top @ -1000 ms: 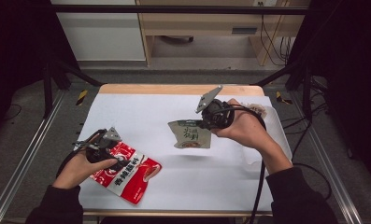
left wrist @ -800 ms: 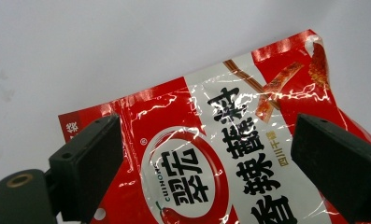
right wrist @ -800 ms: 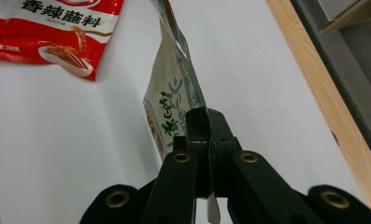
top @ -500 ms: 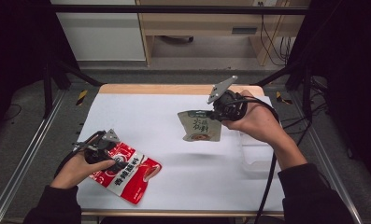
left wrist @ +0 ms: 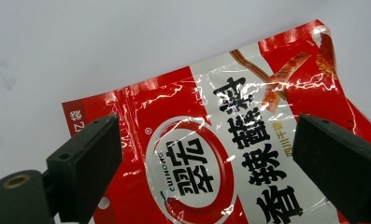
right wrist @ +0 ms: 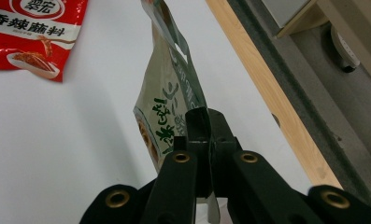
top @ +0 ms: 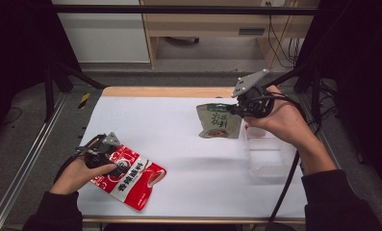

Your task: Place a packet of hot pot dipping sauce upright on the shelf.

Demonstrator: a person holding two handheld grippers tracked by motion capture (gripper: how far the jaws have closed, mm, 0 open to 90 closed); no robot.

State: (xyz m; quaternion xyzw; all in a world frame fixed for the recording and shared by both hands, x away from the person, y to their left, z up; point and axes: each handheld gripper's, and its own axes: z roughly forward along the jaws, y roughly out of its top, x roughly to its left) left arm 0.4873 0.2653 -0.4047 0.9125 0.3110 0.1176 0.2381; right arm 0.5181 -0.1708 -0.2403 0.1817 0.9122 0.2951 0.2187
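Observation:
A green seasoning pouch [top: 219, 121] hangs in the air over the table's right side, pinched at its top edge by my right gripper [top: 237, 110], which is shut on it. In the right gripper view the pouch [right wrist: 170, 100] stands edge-on between the closed jaws of that gripper [right wrist: 206, 135]. A red seasoning pouch [top: 129, 175] lies flat at the front left of the white table [top: 179, 130]. My left gripper [top: 103, 153] rests over the red pouch's upper end. In the left gripper view the jaws of this gripper [left wrist: 206, 158] stand wide apart above the red pouch [left wrist: 230, 154].
A clear plastic container [top: 268, 153] sits on the table's right side, below the right hand. The wooden back edge of the table [top: 169, 91] runs behind the white sheet. Black metal frame rails [top: 25, 163] flank the table.
My right gripper has carried the green pouch up and to the right, toward the clear container. The left gripper and the red pouch have stayed in place.

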